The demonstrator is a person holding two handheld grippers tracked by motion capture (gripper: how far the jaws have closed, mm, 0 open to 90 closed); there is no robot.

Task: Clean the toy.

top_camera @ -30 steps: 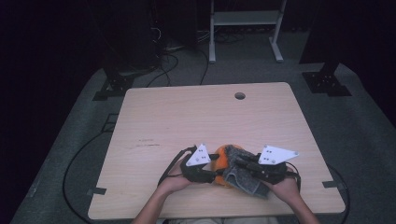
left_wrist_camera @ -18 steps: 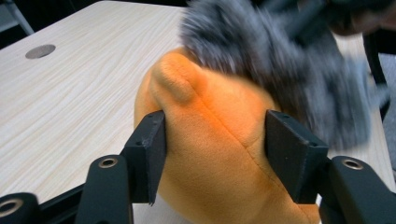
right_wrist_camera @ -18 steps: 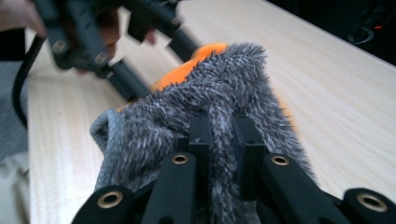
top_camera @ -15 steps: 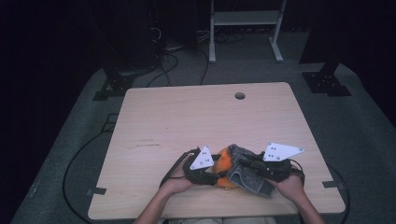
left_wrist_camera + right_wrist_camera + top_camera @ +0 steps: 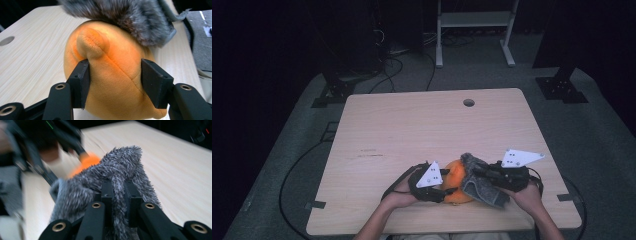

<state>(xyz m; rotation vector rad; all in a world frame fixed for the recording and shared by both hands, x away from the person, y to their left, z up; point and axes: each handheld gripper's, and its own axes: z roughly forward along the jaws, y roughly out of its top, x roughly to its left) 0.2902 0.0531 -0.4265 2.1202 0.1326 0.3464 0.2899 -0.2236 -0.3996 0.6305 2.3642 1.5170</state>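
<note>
- High view: the left claw (image 5: 443, 184) sits near the counter's (image 5: 412, 130) front edge, held by the person's left hand (image 5: 399, 192), its grey plate tilted up toward the camera.
- The orange plush toy (image 5: 456, 175) lies on the counter right at that claw's tip, between the two hands.
- The right claw (image 5: 479, 172) comes in from the other side, gripped by the right hand (image 5: 524, 195), and a grey furry cloth (image 5: 479, 187) is draped against the right side of the orange plush toy, touching it.
- A round hole (image 5: 469, 102) lies in the counter well beyond all of this, near the far edge.
- Left gripper view: the left claw (image 5: 113, 80) is clenched on the orange plush toy (image 5: 110, 75), one black jaw pressed into each flank so the fabric bulges between them.
- A rounded stub (image 5: 91, 45) stands out from the toy just above the jaw on the left of this view.
- The grey furry cloth (image 5: 125, 17) lies over the top of the toy, touching it, with the light wood counter (image 5: 32, 50) beneath.
- Right gripper view: the right claw (image 5: 117, 195) is clamped on a fold of the grey furry cloth (image 5: 120, 167), jaws nearly together with fur squeezed between and spilling over both.
- A bit of the orange plush toy (image 5: 86, 161) shows behind the cloth; the far part of this view is blurred by motion, so the other gripper there cannot be read.
</note>
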